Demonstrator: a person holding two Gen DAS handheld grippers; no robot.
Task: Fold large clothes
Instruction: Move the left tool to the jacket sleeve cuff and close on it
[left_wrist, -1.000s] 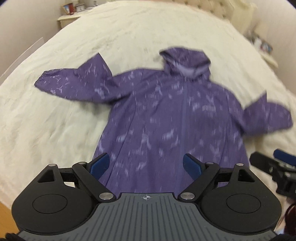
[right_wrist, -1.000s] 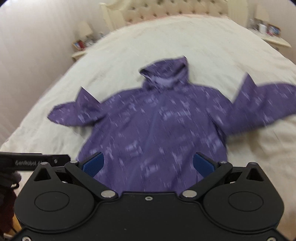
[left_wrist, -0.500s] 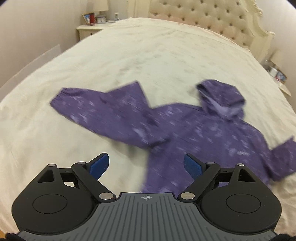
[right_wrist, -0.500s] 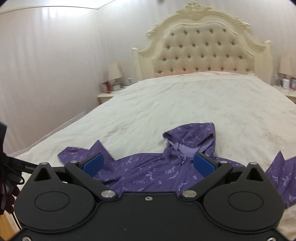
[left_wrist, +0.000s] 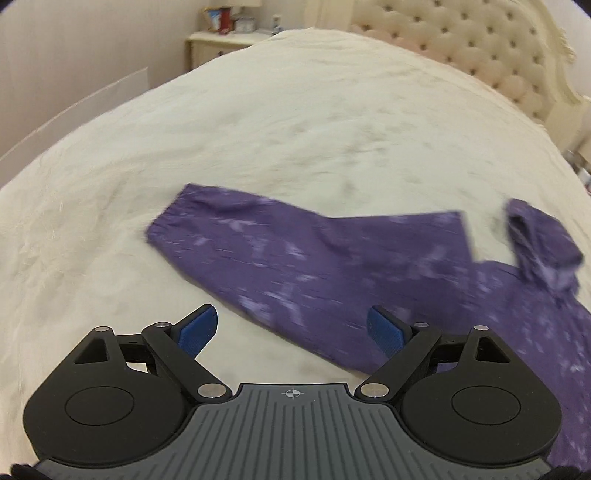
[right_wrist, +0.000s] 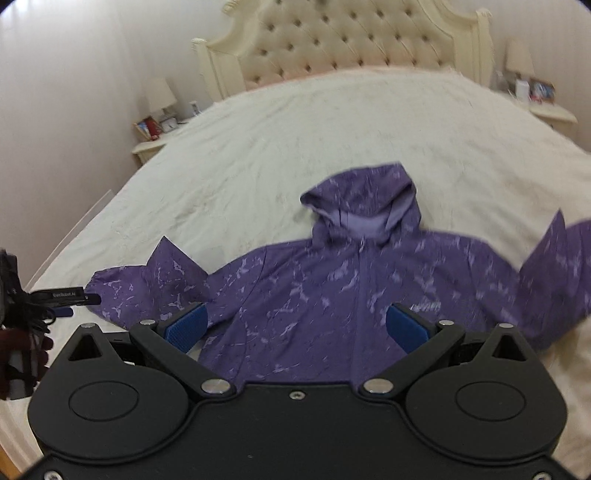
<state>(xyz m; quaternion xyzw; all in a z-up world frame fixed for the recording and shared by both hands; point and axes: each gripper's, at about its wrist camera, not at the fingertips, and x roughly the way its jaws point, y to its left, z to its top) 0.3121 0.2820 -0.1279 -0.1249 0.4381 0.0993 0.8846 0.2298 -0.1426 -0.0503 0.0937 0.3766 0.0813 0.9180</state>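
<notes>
A purple patterned hooded jacket (right_wrist: 332, 295) lies spread front up on the cream bed, hood toward the headboard and both sleeves out to the sides. In the left wrist view its left sleeve (left_wrist: 280, 266) stretches across the middle, cuff to the left. My left gripper (left_wrist: 291, 328) is open and empty, hovering just short of that sleeve. My right gripper (right_wrist: 295, 325) is open and empty above the jacket's lower body. The left gripper also shows at the right wrist view's left edge (right_wrist: 62, 299).
The cream bedspread (left_wrist: 258, 129) covers the whole bed. A tufted headboard (right_wrist: 343, 40) stands at the far end. Nightstands with lamps and small items stand at the far left (right_wrist: 151, 144) and far right (right_wrist: 546, 110).
The left gripper has swung left, from over the jacket body to the left sleeve. The right gripper's view tipped up toward the headboard and came back down over the jacket. Both stayed open.
</notes>
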